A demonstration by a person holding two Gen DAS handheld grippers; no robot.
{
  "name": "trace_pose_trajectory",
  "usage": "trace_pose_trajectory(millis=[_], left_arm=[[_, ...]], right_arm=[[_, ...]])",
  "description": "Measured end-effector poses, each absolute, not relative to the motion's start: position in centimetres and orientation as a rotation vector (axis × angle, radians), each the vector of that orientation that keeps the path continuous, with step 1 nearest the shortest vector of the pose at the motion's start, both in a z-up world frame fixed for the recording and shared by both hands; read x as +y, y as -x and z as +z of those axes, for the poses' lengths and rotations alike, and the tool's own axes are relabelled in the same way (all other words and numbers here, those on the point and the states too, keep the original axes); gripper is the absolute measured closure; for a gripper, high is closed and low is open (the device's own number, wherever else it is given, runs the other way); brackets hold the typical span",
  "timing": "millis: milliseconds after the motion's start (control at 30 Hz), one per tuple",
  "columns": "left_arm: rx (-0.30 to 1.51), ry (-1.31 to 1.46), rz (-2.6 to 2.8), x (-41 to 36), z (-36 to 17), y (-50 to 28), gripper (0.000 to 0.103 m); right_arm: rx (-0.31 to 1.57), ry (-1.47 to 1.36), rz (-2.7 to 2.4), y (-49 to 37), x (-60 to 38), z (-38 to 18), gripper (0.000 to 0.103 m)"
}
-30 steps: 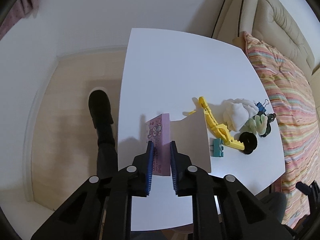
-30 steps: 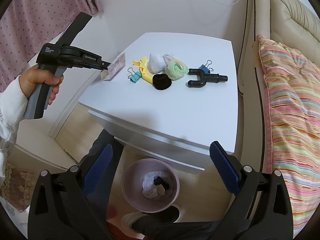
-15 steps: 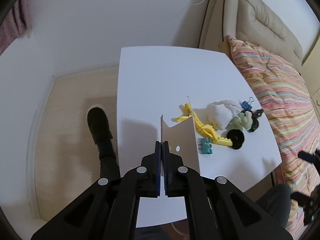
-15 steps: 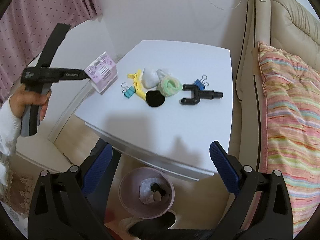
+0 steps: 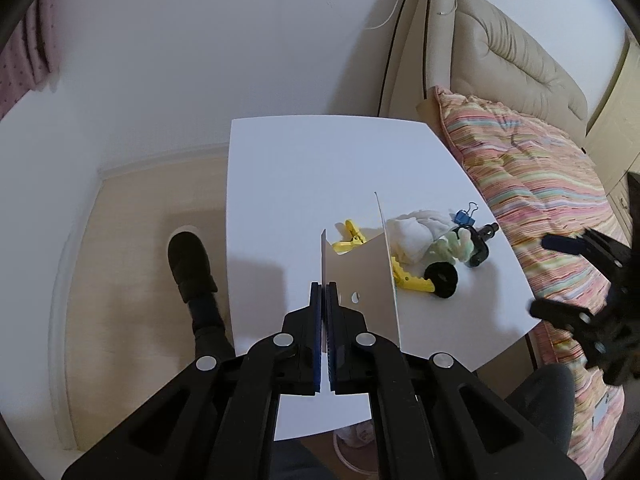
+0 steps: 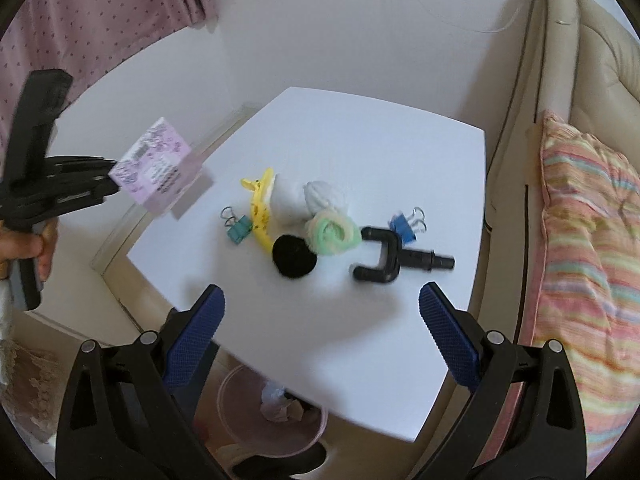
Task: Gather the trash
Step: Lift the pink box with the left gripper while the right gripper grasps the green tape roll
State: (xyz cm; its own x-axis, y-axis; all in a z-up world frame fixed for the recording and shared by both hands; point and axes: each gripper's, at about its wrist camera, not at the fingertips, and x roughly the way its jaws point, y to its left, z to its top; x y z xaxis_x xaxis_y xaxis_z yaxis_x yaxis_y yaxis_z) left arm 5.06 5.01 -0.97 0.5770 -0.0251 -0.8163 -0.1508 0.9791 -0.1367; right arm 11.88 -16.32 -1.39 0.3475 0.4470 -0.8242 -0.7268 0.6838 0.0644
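My left gripper (image 5: 323, 300) is shut on a flap of an empty purple-printed carton (image 5: 360, 276) and holds it in the air above the left part of the white table (image 5: 304, 168). In the right wrist view the carton (image 6: 158, 170) hangs beside the table's left edge. My right gripper (image 6: 320, 328) is open and empty above the table's near edge. A pink trash bin (image 6: 276, 412) with crumpled waste stands on the floor under that edge. White crumpled tissue (image 6: 324, 196) lies among the items on the table.
On the table lie a yellow clip (image 6: 260, 208), a teal binder clip (image 6: 238, 228), a blue binder clip (image 6: 406, 226), a green scrunchie (image 6: 332, 234), a black round pad (image 6: 294, 256) and a black U-shaped part (image 6: 384, 258). A sofa with a striped cushion (image 6: 588, 240) is right.
My left gripper closed on the carton, lifted it off the table and raised it leftward. My right gripper moved forward over the table's near edge, still open.
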Motion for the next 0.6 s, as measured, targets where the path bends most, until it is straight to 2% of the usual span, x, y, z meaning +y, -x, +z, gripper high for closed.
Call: trace_pose_trajectory(millis=[300, 533, 600], left_arm=[[0.951, 0.210, 0.063, 4.9, -1.2, -4.9, 0.101], [0.955, 0.220, 0.063, 5.0, -1.5, -5.0, 0.101], [0.956, 0.221, 0.063, 5.1, -1.6, -4.9, 0.101]], right_arm=[[0.979, 0.396, 0.833, -14.7, -14.2, -3.0, 0.031], [1.014, 0.405, 0.837, -16.3, -12.8, -4.5, 0.043], [1.024, 0.397, 0.840, -16.7, -12.5, -4.8, 0.049]])
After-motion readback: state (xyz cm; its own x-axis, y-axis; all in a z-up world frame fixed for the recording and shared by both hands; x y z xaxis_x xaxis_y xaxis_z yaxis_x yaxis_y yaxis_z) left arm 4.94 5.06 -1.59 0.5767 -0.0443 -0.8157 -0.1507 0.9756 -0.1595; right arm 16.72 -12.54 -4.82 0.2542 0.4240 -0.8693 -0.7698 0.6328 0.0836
